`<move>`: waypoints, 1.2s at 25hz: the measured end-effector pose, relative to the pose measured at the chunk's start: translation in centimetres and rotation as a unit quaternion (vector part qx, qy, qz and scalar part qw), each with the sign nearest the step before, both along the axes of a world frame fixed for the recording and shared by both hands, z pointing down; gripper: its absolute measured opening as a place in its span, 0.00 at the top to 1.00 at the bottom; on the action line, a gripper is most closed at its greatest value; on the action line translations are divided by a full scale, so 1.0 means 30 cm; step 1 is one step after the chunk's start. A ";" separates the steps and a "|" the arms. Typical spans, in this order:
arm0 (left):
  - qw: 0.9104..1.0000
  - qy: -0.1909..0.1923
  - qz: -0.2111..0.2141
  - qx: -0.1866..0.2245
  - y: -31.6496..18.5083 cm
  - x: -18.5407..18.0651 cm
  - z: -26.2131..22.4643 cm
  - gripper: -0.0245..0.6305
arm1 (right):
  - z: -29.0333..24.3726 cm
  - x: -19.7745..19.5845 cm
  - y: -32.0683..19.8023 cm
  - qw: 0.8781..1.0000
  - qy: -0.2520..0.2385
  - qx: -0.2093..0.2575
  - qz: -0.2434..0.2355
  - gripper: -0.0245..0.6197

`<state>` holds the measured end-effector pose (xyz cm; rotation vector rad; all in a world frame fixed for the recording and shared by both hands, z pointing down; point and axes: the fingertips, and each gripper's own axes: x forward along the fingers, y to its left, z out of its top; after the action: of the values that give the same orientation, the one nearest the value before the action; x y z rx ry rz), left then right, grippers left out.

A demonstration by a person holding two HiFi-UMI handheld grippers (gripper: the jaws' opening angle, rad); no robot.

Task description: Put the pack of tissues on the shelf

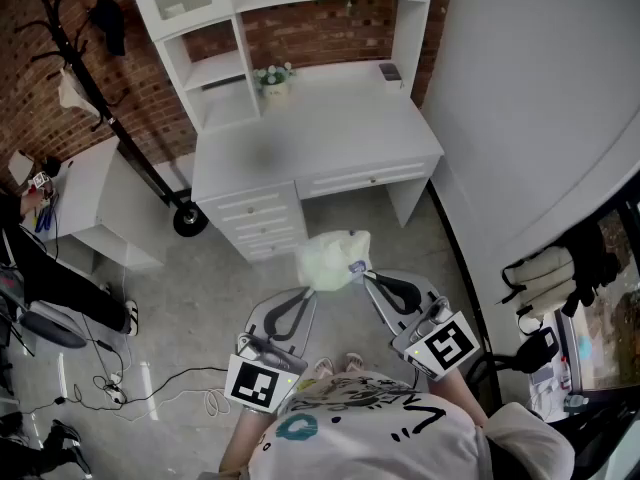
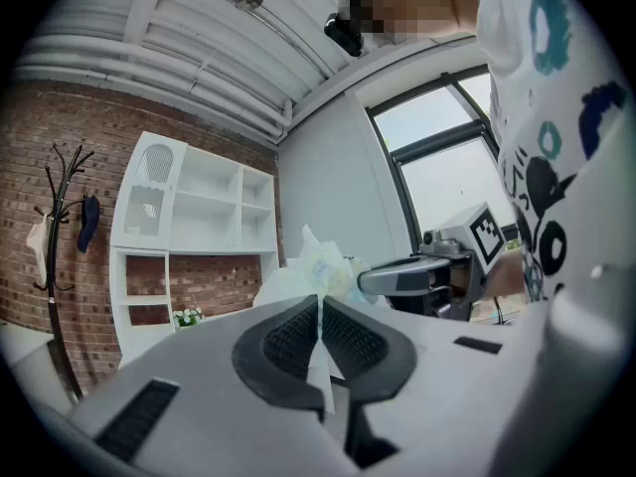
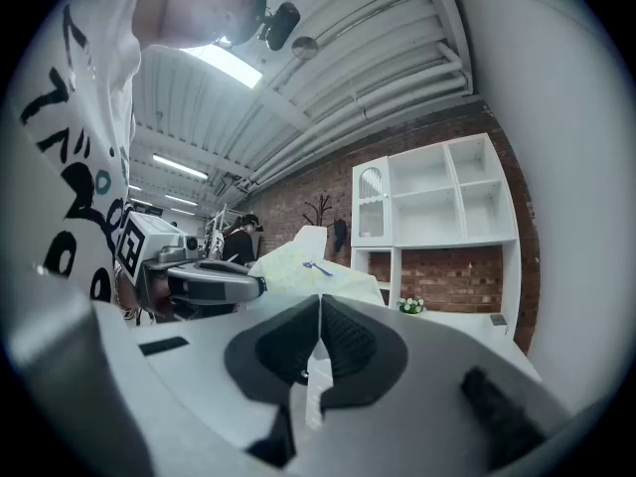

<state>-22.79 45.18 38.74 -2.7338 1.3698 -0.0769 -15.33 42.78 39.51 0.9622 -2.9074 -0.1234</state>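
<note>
The pack of tissues (image 1: 333,258), pale green-white in a crinkly wrapper, hangs in the air in front of the white desk (image 1: 330,133). My left gripper (image 1: 312,290) is shut on the wrapper's left edge. My right gripper (image 1: 362,276) is shut on its right edge. In the left gripper view the jaws (image 2: 320,301) pinch a thin flap of wrapper, and the pack (image 2: 313,271) bulges just beyond them. The right gripper view shows its jaws (image 3: 319,301) closed on another flap of the pack (image 3: 308,266). The white shelf unit (image 1: 215,68) stands on the desk's back, its compartments open.
A small pot of flowers (image 1: 273,78) and a small dark object (image 1: 390,72) sit on the desk. Drawers (image 1: 258,218) face me under its left half. A black coat rack (image 1: 100,98) leans at the left, with a low white table (image 1: 90,198) and floor cables (image 1: 130,388) nearby.
</note>
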 end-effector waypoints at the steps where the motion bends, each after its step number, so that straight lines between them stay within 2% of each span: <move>1: 1.000 0.001 0.000 0.000 -0.002 0.000 -0.002 0.93 | -0.002 0.000 -0.001 1.000 -0.001 0.000 0.000 0.92; 23: 1.000 0.002 0.001 -0.004 0.006 -0.011 -0.004 0.93 | -0.002 -0.009 0.009 0.999 -0.023 -0.021 -0.013 0.92; 30: 1.000 0.003 -0.006 -0.003 0.024 -0.080 -0.006 0.93 | 0.000 -0.080 0.021 0.999 -0.023 -0.023 -0.020 0.92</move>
<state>-25.19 45.89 38.56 -2.7327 1.3907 -0.0746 -17.73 43.41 39.50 0.9112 -2.9591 -0.0370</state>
